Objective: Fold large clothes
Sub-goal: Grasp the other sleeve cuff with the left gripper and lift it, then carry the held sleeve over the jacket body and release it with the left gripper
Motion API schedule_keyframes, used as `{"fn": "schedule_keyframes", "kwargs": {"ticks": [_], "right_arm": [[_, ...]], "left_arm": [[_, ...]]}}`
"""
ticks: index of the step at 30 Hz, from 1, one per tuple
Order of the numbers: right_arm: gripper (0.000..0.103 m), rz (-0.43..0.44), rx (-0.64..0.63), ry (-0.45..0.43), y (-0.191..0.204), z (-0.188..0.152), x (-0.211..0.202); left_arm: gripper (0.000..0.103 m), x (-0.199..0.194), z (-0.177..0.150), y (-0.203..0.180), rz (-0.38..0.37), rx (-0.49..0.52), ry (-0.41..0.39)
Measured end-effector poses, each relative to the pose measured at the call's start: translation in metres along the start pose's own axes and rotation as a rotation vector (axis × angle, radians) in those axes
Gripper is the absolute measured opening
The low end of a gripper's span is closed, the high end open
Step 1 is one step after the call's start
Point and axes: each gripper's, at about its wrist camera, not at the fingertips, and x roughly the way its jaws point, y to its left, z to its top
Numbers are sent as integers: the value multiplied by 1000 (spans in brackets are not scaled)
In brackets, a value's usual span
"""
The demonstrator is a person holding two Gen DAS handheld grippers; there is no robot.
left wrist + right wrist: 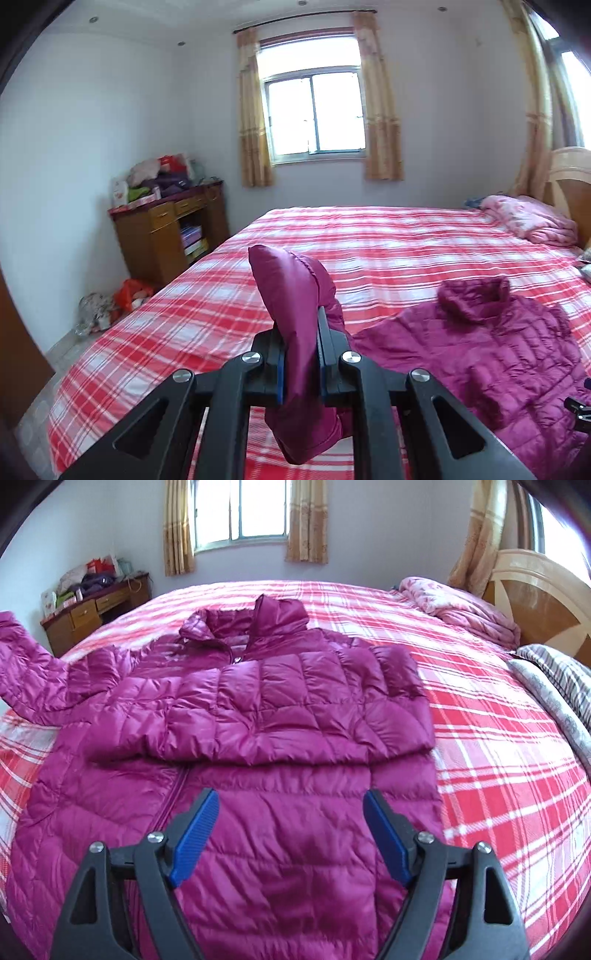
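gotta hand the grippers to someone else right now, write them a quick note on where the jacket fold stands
Left gripper: shut on the cuff end of the jacket's sleeve, lifted off the bed.
Right gripper: open, holding nothing, above the jacket's lower front.
Magenta puffer jacket: front up on the plaid bed, collar toward the window.
Done: one sleeve already lies folded across the chest.
Left: lay the held sleeve across the body too, then probably fold the hem up toward the collar.
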Motion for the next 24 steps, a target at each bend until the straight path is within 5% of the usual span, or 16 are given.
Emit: {"fn": "schedule_keyframes", "kwargs": {"ticks": [14,24], "right_arm": [[83,18,98,-10,-31,-22,5],[83,26,173,13,-49,-30,9]], "left_arm": [[12,-12,12,-137,-201,209,-47],[12,1,-16,-227,-324,320,26]]}}
